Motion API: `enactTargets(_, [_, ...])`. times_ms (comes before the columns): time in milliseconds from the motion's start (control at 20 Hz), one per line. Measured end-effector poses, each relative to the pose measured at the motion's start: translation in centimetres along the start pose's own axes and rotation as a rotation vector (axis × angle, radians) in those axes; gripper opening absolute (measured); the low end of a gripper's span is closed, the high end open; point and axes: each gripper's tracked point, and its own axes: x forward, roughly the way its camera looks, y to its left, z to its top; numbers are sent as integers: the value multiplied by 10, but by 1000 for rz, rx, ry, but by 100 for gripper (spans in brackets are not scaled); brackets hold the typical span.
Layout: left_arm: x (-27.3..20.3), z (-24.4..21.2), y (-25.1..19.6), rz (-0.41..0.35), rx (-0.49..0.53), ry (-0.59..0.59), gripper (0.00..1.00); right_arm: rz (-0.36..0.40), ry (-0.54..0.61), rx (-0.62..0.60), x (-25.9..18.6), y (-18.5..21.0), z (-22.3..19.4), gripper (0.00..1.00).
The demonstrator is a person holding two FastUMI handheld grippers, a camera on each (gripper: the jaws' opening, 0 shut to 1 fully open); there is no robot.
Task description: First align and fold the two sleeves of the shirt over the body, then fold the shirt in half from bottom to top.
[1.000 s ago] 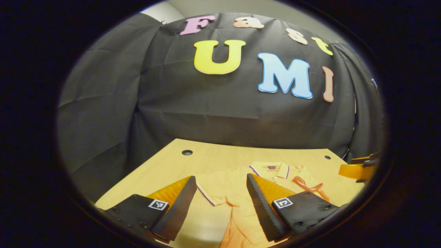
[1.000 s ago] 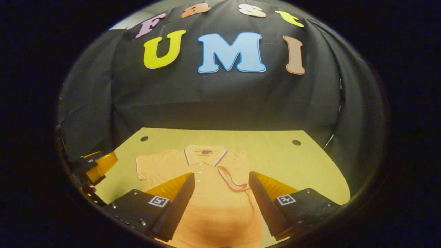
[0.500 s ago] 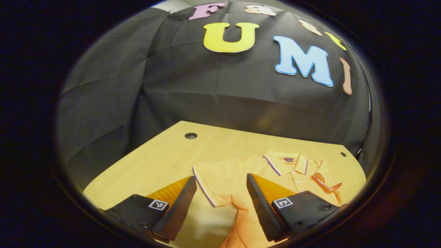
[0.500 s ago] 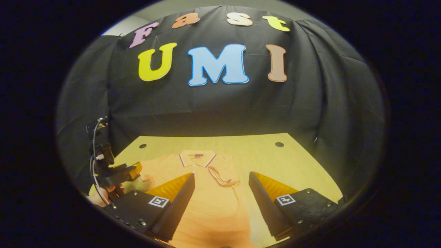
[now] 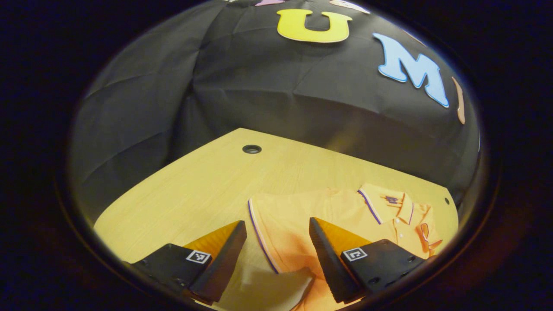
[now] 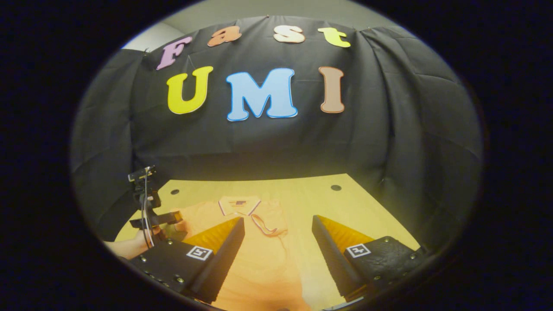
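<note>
The desk (image 5: 194, 190) is lying under both claws; the orange shirt (image 5: 328, 211) is lying flat on it, its right sleeve (image 6: 268, 224) folded over the body; the left claw (image 5: 276, 255) is hanging released above the spread left sleeve (image 5: 276, 224), whose cuff is passing between its 2 fingers; the right claw (image 6: 278, 252) is hovering released over the shirt's lower body.

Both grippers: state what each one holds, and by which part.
Nothing is held. The left gripper is open over the shirt's flat sleeve; the right gripper is open above its body.
</note>
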Motion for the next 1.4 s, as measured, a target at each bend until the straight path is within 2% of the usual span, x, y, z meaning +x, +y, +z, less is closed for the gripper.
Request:
enactTargets(300, [35, -8, 16, 70, 17, 47, 94, 11, 35, -27, -1, 6, -10, 97])
enactTargets(500, [42, -16, 5, 55, 117, 92, 94, 39, 62, -22, 3, 16, -15, 97])
enactTargets(600, [45, -14, 1, 49, 129, 94, 95, 46, 64, -12, 5, 17, -16, 97])
enactTargets(700, [45, -16, 3, 52, 135, 98, 91, 47, 65, -11, 6, 17, -15, 97])
enactTargets(750, [45, -17, 8, 66, 155, 104, 63, 47, 68, -11, 6, 16, -16, 97])
enactTargets(900, [45, -16, 3, 62, 152, 102, 42, 47, 89, 7, 9, 17, -21, 97])
enactTargets(950, [45, -18, 3, 67, 167, 107, 29, 51, 90, 19, 9, 18, -21, 97])
enactTargets(1050, [46, -16, -2, 55, 184, 112, 29, 51, 88, 13, 9, 17, -22, 97])
enactTargets(1100, [45, -18, -3, 55, 187, 116, 13, 47, 84, 1, 8, 15, -21, 97])
enactTargets(1200, [45, -16, -5, 35, 168, 111, 14, 45, 81, 1, 4, 14, -22, 97])
enactTargets(1300, [39, -6, -5, 27, 113, 80, 8, 38, 79, 7, 2, 9, -23, 97])
enactTargets(1400, [32, 9, -9, 17, 93, 28, 7, 20, 85, 4, 1, 2, -27, 97])
